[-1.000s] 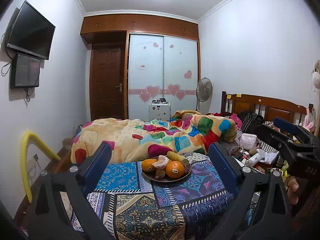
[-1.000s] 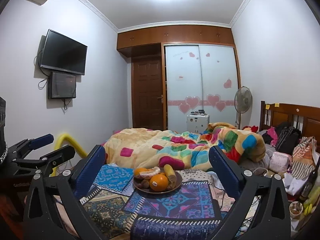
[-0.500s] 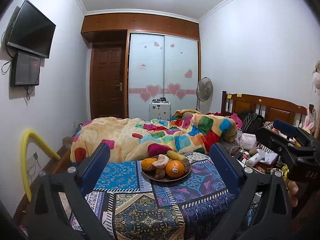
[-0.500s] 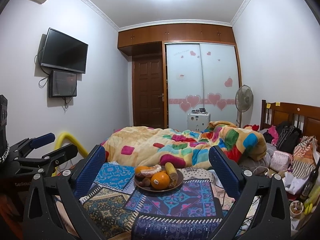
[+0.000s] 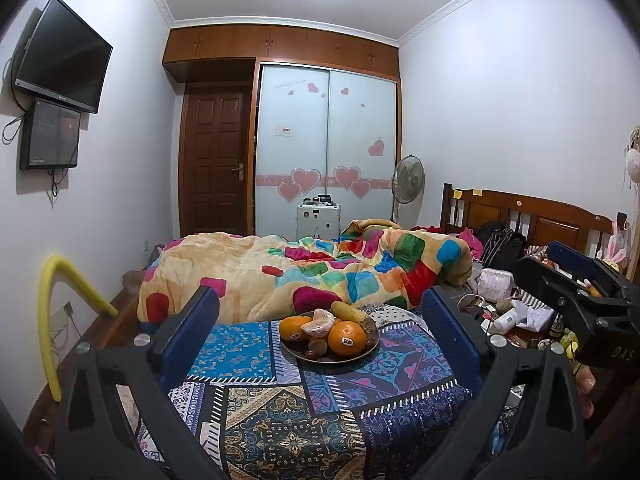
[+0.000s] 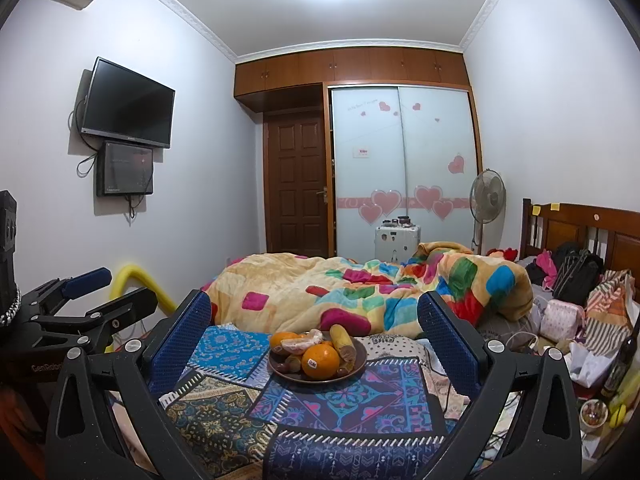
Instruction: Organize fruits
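Two bits of lettering read clearly, both on gripper bodies.

In the left wrist view, the right gripper (image 5: pixel 576 276) at the right edge shows pale letters "DAS" on its black body, near the lower right. In the right wrist view, the left gripper (image 6: pixel 100 292) at the left edge carries "GenRobo" in pale print on its dark housing, the word cut off by the arm in front. The front orange (image 5: pixel 346 338) wears a small white sticker, its print too small to read; same story for the red-and-white label on the wardrobe door (image 5: pixel 286 131) and the faint script near the top of that door.
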The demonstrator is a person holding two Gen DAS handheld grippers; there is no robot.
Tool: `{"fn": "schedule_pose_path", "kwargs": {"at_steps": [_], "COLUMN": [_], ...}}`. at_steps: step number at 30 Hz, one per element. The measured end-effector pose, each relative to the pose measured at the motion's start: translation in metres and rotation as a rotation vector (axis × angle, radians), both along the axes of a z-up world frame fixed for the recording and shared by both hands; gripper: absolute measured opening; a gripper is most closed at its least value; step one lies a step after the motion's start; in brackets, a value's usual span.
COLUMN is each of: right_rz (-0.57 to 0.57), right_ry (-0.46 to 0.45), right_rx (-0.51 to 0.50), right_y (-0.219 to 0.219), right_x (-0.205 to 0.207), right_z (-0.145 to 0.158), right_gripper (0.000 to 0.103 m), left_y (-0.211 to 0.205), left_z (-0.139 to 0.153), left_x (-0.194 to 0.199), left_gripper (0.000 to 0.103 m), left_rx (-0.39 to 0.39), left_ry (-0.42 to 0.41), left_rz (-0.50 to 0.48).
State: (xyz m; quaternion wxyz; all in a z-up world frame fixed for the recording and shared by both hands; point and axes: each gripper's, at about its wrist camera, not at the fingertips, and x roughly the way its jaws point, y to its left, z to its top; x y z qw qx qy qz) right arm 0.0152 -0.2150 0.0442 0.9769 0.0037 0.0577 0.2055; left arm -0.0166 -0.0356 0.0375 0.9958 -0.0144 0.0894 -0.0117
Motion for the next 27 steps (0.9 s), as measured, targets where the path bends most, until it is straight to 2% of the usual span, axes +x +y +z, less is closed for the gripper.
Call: {"fn": "schedule_pose_path", "kwargs": {"at_steps": [27], "right_rz": [0.004], "right_ry": [-0.002], "right_rx": [0.01], "right_y": [-0.0037], "right_x": [-0.0011], "right_z": [0.0027], "right_gripper": [0.103], "left_y": [0.0032], "left_z": [-0.0007], "left_x": [0.0033], "left_gripper": [0.103], "left_rx": [-0.025], "left_ry": [0.014], "left_rz": [-0.029]}}
